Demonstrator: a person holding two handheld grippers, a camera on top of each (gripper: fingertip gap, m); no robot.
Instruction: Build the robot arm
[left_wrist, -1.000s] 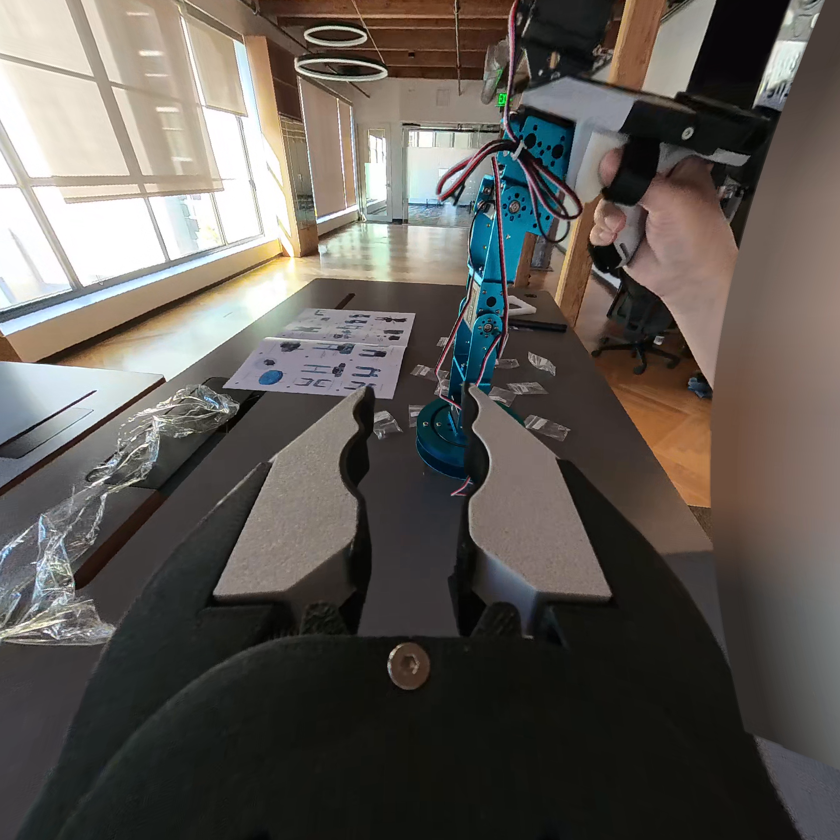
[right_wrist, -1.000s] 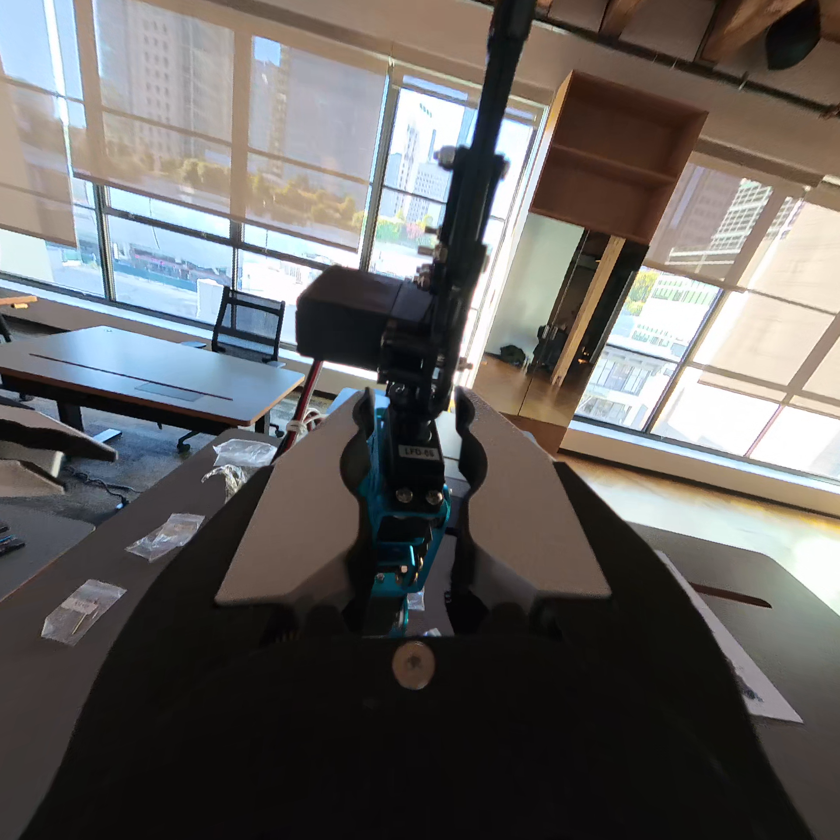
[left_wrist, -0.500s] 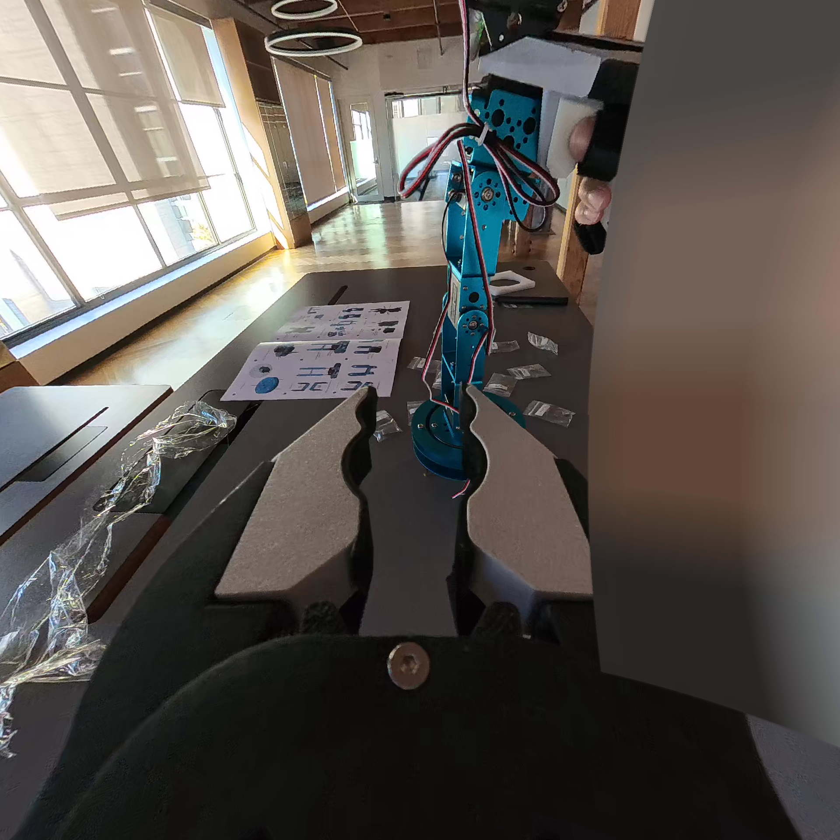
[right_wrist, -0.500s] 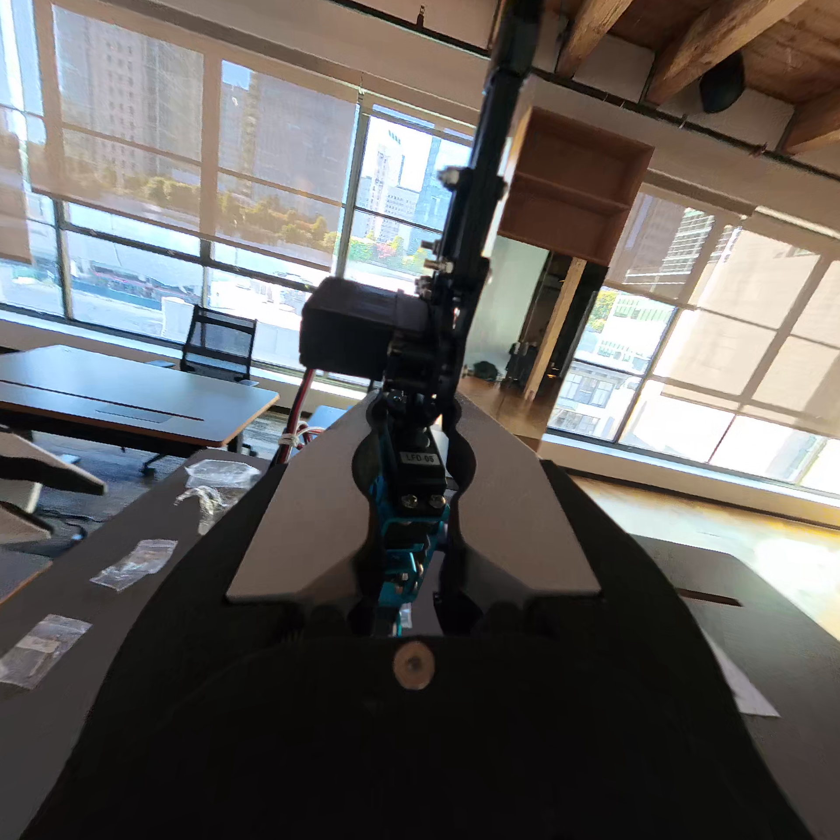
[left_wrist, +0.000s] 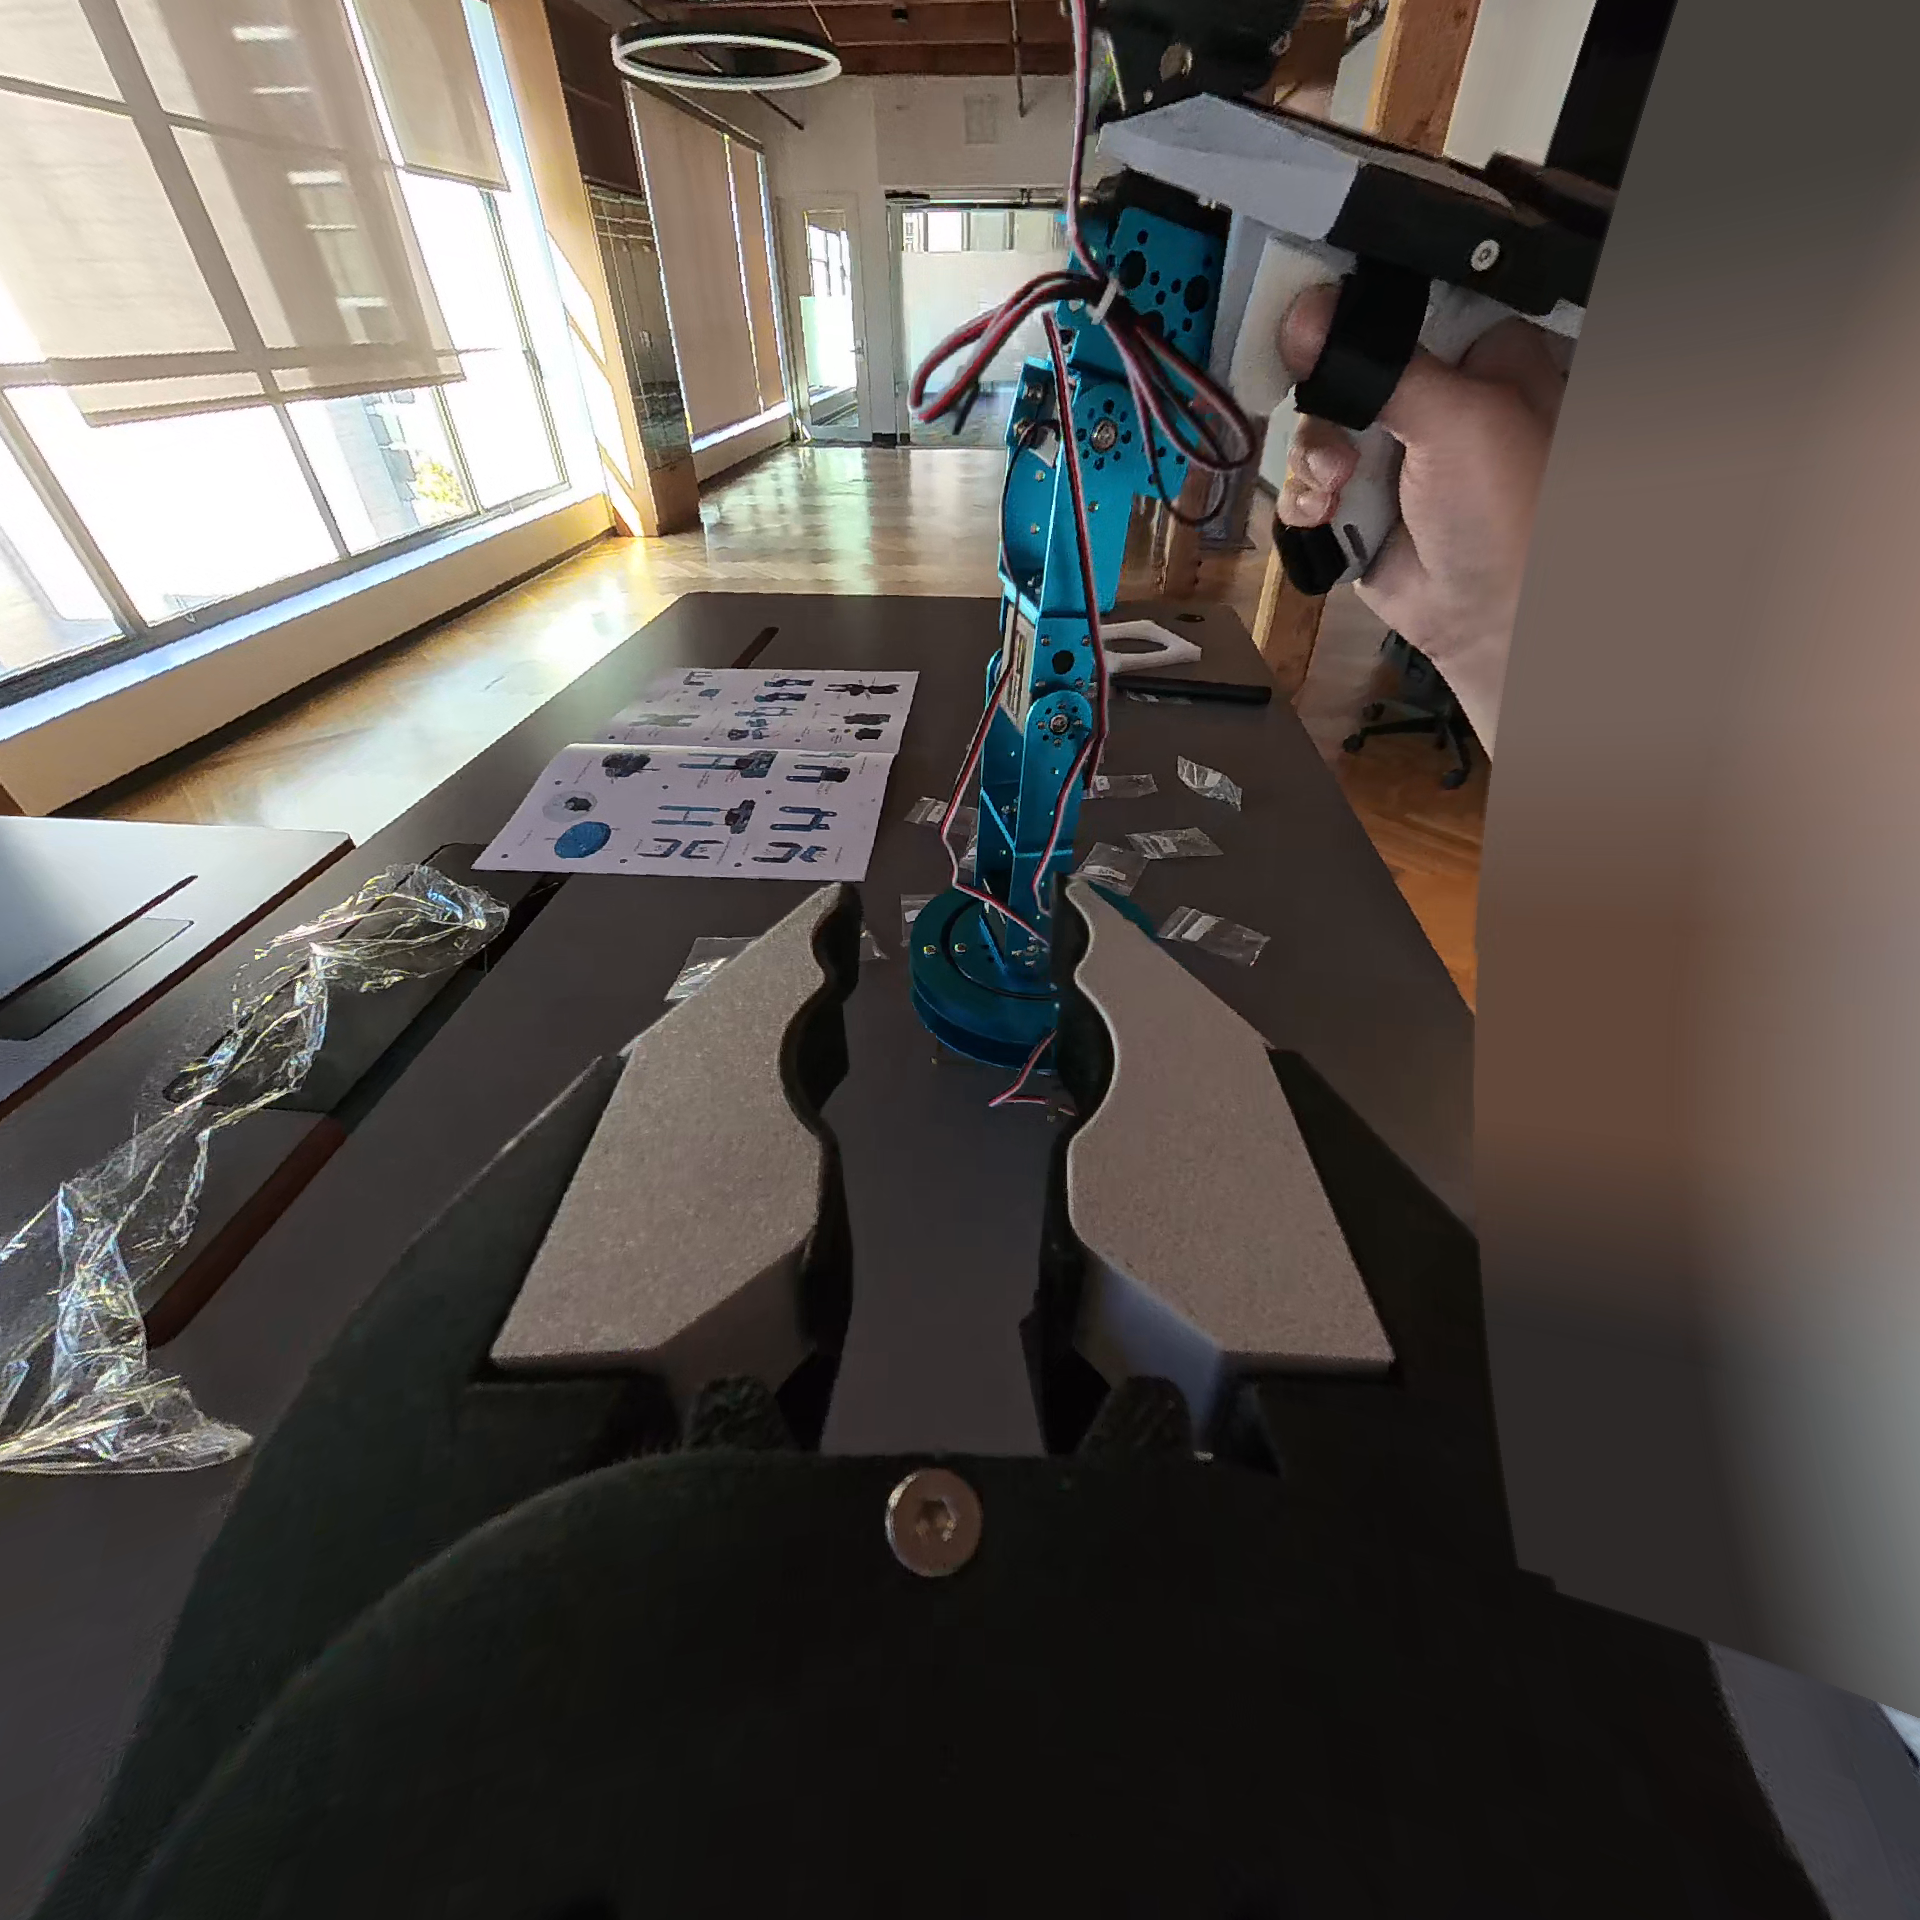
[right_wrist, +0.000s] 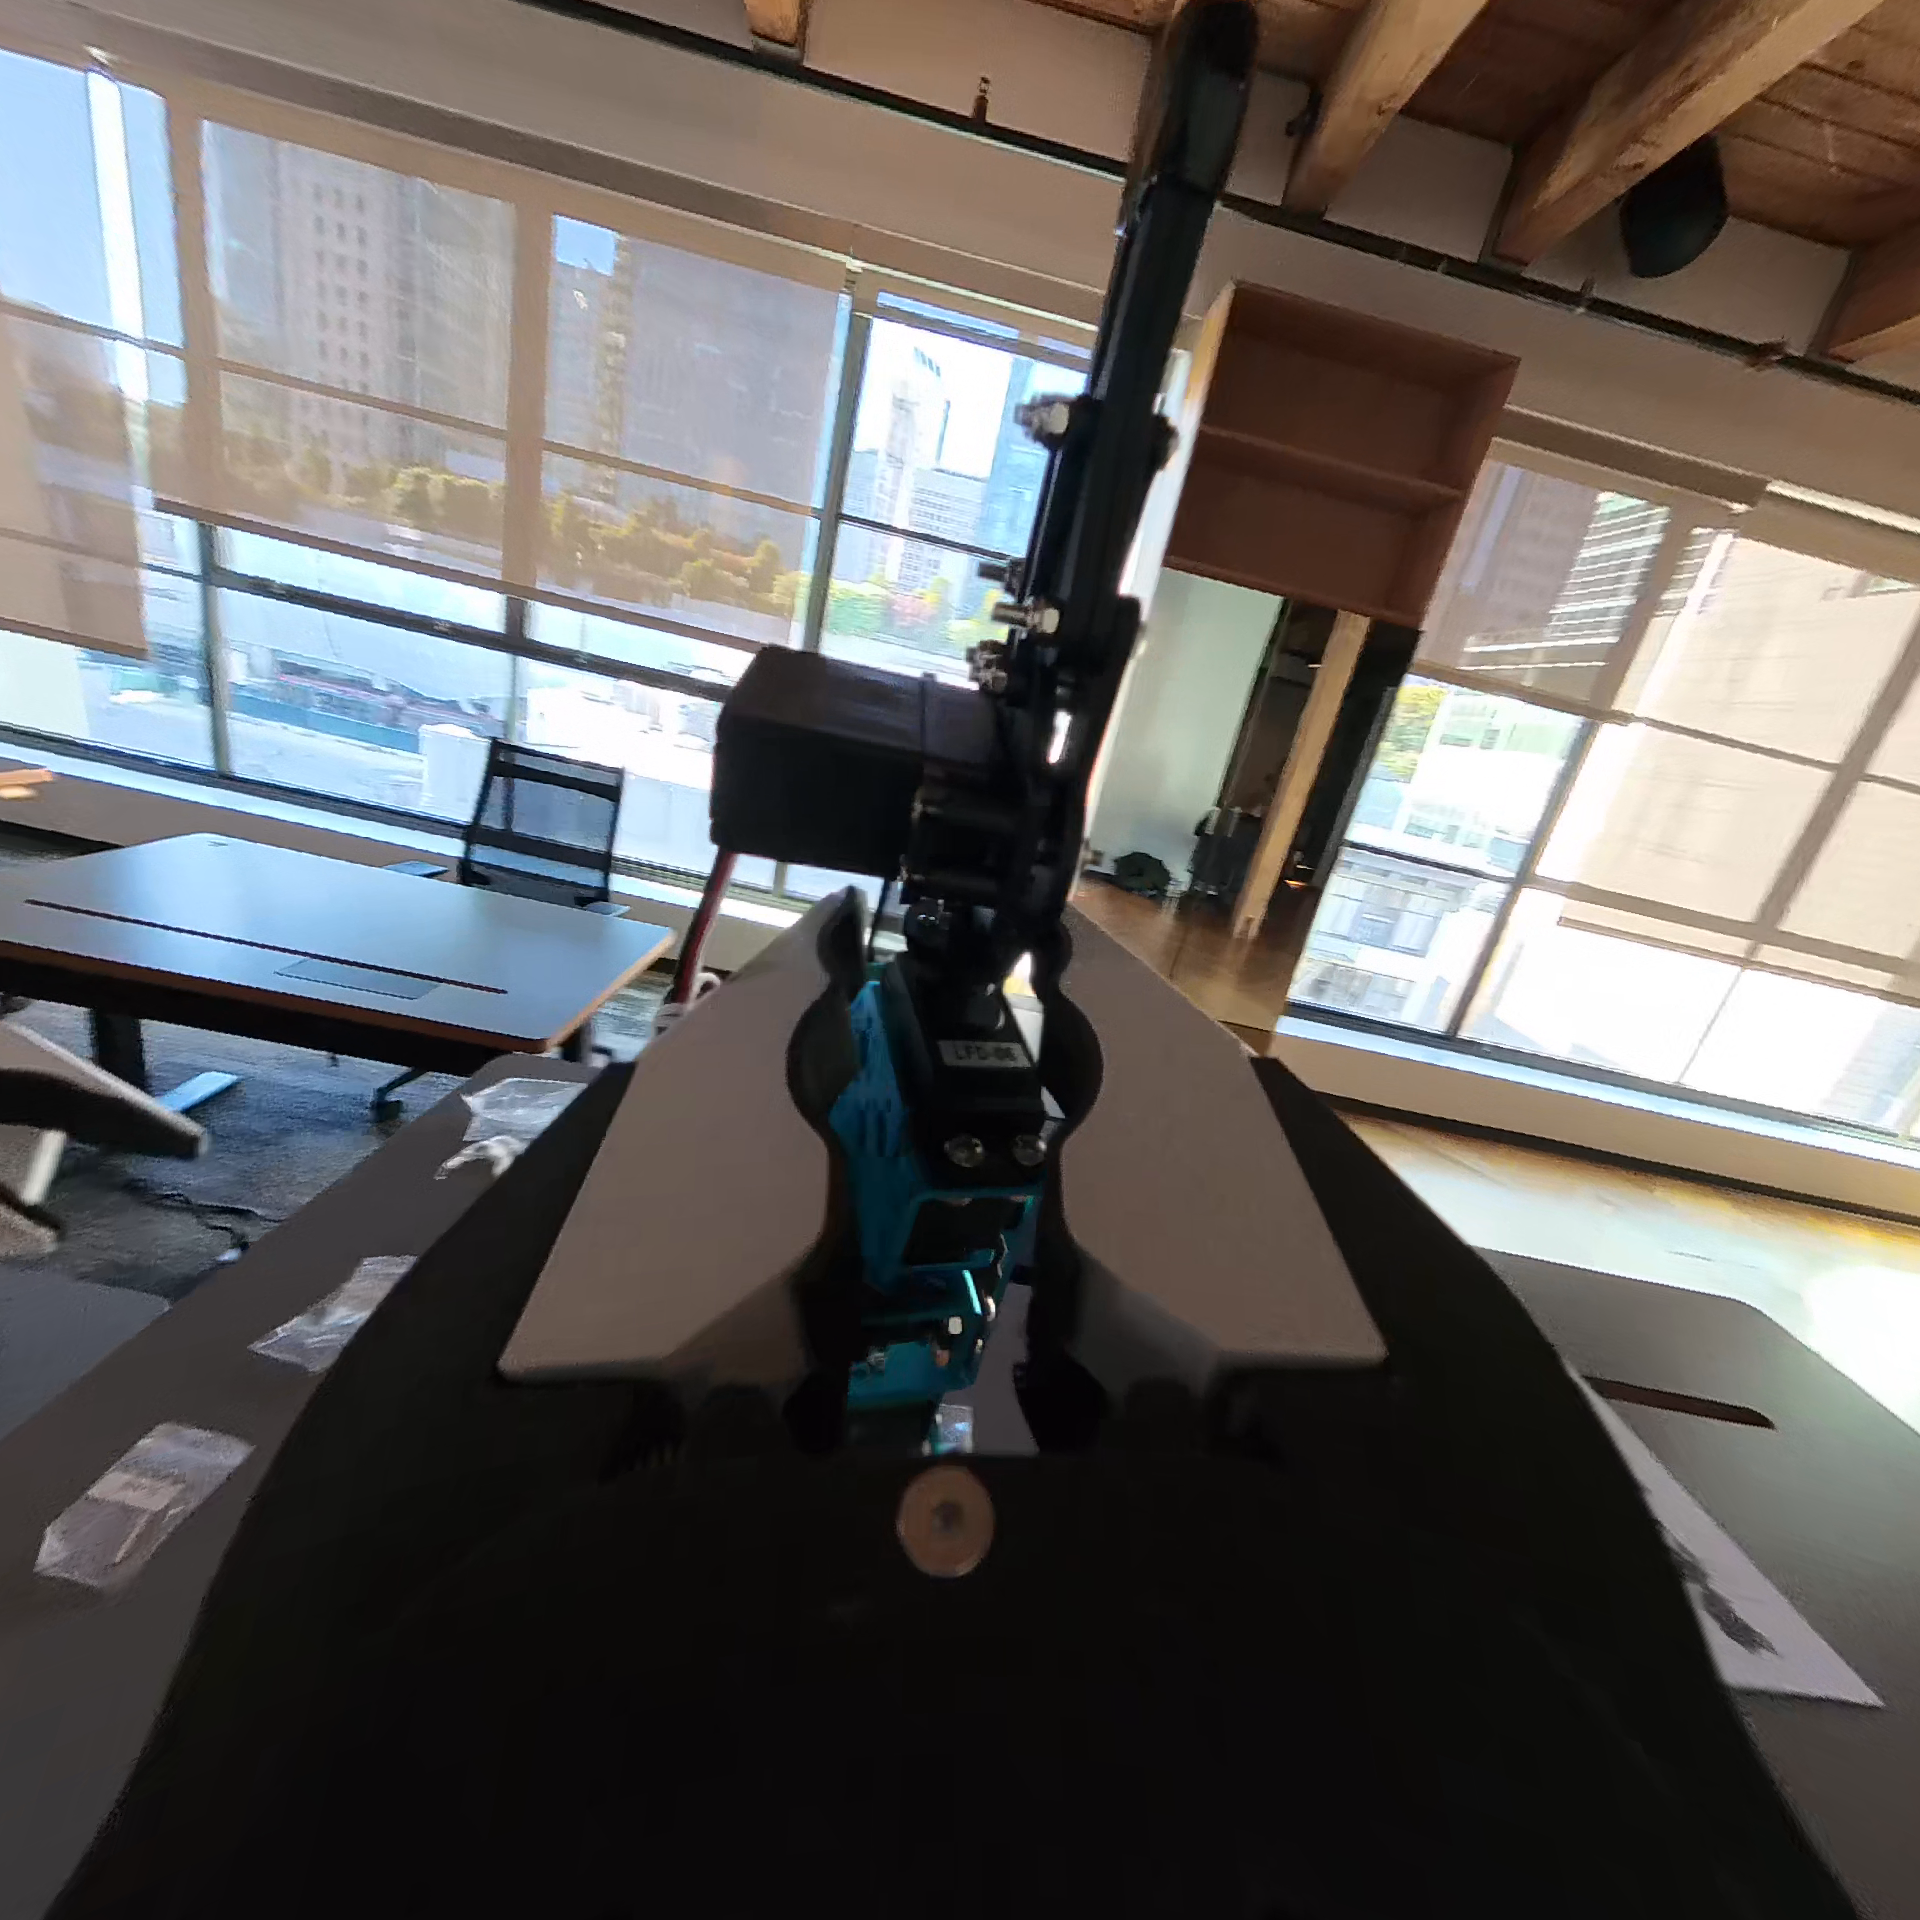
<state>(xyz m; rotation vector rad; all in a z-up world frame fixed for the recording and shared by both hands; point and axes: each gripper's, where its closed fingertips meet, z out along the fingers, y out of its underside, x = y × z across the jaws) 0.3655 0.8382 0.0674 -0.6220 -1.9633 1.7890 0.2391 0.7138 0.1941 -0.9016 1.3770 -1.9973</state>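
A blue metal robot arm kit (left_wrist: 1044, 748) with red and white wires stands on its round base (left_wrist: 971, 997) on the dark table (left_wrist: 623, 1039). My left gripper (left_wrist: 951, 914) is open and empty, low over the table, just in front of the base. My right gripper (right_wrist: 951, 935) is shut on the arm's upper blue bracket and black servo (right_wrist: 935, 1122). A black claw part (right_wrist: 1101, 582) rises above it. In the left wrist view the right gripper (left_wrist: 1247, 177) shows at the top, held by a hand (left_wrist: 1455, 488).
Two printed instruction sheets (left_wrist: 727, 769) lie at mid table. Crumpled clear wrap (left_wrist: 260, 1039) lies on the left. Several small clear bags (left_wrist: 1210, 930) lie around the base and also show in the right wrist view (right_wrist: 135, 1496). A second desk (right_wrist: 312, 945) and chair (right_wrist: 540, 821) stand beyond. The tips of one gripper are about 20 cm away from the tips of the other.
The right gripper has stayed shut on the arm's top and has tilted slightly upward. The left gripper has stayed open and drifted a little in front of the base.
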